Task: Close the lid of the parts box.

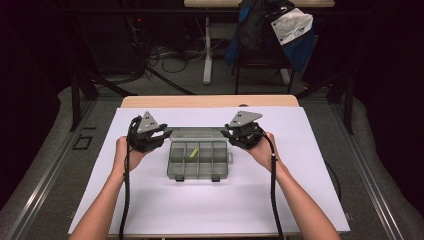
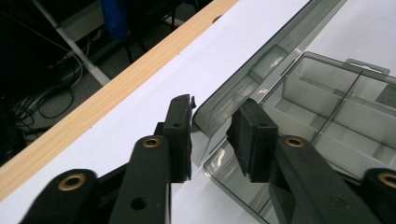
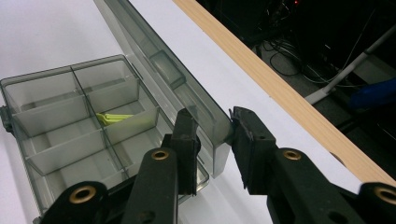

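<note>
A dim room with cables and a chair draped in blue cloth lies beyond a white-covered surface (image 1: 165,210) with a pale wooden far edge. Near its middle sits a smoky-grey, translucent plastic compartment box (image 1: 198,159), its hinged lid (image 1: 197,132) raised along the far side and a thin yellow-green strip (image 1: 193,153) lying in one of the inner cells.

The box looks light and fairly stiff, but thin-walled and slick; the lid will probably flex if squeezed hard or pushed from one end alone, and the whole box could skid on the smooth sheet. The two short end edges of the lid seem the natural places to take hold, one per side, so that it swings evenly on its hinge.

At the left, the left gripper (image 2: 211,135) is at the lid's left corner. Its fingers (image 2: 180,137) stand apart, with the lid's edge sitting in the gap between them; the near pad seems just off the plastic, though contact is hard to judge from this angle.

At the right, the right gripper (image 3: 215,149) straddles the lid's right end in the same way. Its fingers (image 3: 250,144) are parted, the lid's corner between them, close to or lightly touching the outer pad, not clamped.
</note>
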The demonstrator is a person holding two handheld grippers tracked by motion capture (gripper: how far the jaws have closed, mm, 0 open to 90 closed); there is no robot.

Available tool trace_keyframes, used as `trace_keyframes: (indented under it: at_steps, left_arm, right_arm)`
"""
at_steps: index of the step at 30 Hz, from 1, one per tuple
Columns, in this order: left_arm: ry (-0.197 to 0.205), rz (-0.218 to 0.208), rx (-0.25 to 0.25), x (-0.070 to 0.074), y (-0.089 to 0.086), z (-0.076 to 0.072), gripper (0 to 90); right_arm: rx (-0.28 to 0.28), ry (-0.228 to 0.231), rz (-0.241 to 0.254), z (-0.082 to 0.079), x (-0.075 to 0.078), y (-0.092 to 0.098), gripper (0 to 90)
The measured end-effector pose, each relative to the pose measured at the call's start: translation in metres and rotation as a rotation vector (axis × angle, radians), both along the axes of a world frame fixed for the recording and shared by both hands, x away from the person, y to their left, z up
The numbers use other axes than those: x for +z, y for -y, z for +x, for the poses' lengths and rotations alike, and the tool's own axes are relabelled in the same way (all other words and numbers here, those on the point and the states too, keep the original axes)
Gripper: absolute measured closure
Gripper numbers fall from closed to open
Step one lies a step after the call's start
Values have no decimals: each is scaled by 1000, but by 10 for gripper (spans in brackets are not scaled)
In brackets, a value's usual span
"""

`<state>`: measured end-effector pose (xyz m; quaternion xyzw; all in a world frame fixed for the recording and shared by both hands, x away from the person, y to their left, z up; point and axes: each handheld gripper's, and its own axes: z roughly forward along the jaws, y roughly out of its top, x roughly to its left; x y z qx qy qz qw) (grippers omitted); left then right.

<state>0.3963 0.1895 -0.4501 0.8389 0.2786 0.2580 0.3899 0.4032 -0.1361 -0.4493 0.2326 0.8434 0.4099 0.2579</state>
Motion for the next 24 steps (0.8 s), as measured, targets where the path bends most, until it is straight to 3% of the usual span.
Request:
trace_keyframes:
  at_steps: [4,8,14,19,24]
  left_arm:
    - [-21,-19,-8,6,-2,-1,475]
    - [-15,-45,-15,16,-7,-4,447]
    - [6,-75,-12,33,-7,-7,661]
    - [-15,-34,-3,35,3,0,827]
    - [-56,-7,-9,28,11,4,889]
  right_arm:
    - [5,2,-1,-1,0,0,707]
    - [9,7,1,-2,1,1,700]
    - [11,12,1,-3,1,2,689]
    - [18,6,-6,-4,1,2,678]
    - [21,0,4,-4,0,1,648]
